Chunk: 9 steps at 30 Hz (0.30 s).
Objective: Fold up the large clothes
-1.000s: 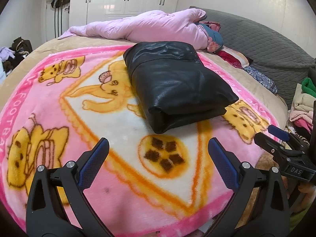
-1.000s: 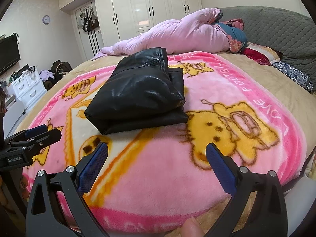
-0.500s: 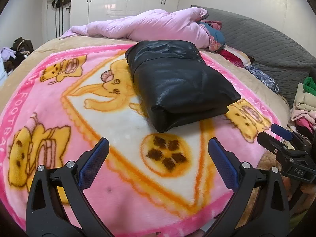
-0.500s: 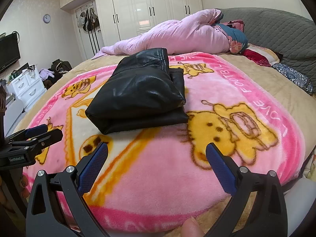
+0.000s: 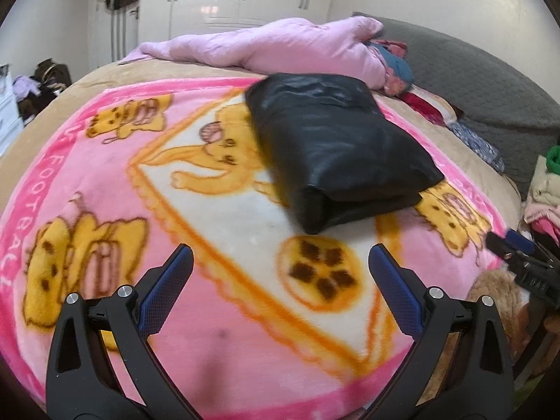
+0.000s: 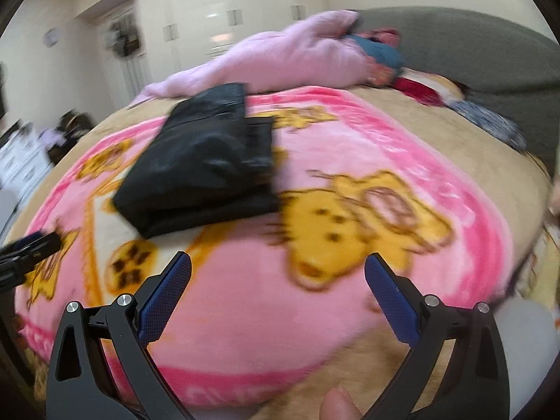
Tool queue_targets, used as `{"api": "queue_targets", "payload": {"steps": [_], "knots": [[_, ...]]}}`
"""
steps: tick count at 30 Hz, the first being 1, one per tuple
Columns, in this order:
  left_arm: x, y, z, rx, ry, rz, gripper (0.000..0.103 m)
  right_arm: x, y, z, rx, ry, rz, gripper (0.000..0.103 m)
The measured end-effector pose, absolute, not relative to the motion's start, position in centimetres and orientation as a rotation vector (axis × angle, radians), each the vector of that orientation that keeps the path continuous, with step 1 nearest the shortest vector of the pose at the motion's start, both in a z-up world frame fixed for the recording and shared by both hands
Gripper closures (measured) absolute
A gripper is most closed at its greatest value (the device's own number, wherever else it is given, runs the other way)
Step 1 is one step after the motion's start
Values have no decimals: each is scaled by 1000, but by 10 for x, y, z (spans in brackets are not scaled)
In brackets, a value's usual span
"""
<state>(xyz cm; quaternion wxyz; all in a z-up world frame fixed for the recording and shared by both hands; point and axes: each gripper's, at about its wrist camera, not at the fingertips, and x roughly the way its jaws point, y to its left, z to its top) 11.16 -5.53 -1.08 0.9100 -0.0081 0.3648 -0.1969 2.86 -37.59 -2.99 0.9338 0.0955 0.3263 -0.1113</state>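
Spread across the bed, a pink cartoon blanket (image 5: 87,182) carries the only task item in view — a black leather jacket (image 5: 336,147), folded into a compact rectangular bundle near the blanket's far middle, just in front of a rumpled pink quilt (image 5: 280,47) by the grey headboard (image 5: 472,70).

Compared with half a second ago, both wrist views have gone blurry and swung: the right view has tilted, and the jacket now sits further up and to the left in it. The jacket itself has not shifted on the blanket. I read this as both tools drawing off from a finished fold, so the garment looks done and the task is likely at or near its end.

Both tools are spread wide and grip nothing. The left gripper (image 5: 280,269) hangs over the blanket's near edge, well apart from the jacket; the right gripper (image 6: 278,273) likewise.

The bundle looks tidy — glossy, faintly creased top panel, a rounded thick fold facing the cameras, layers stacked evenly, with a lower layer edge showing along its right side in the right view.
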Motion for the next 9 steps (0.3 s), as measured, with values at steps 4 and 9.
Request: {"api": "queue_targets", "payload": {"steps": [4, 9], "knots": [[138, 12, -15, -79, 793, -315, 9, -12, -454, -32, 314, 638, -474, 4], [169, 163, -26, -162, 828, -11, 9, -98, -584, -85, 422, 733, -994, 4]]}}
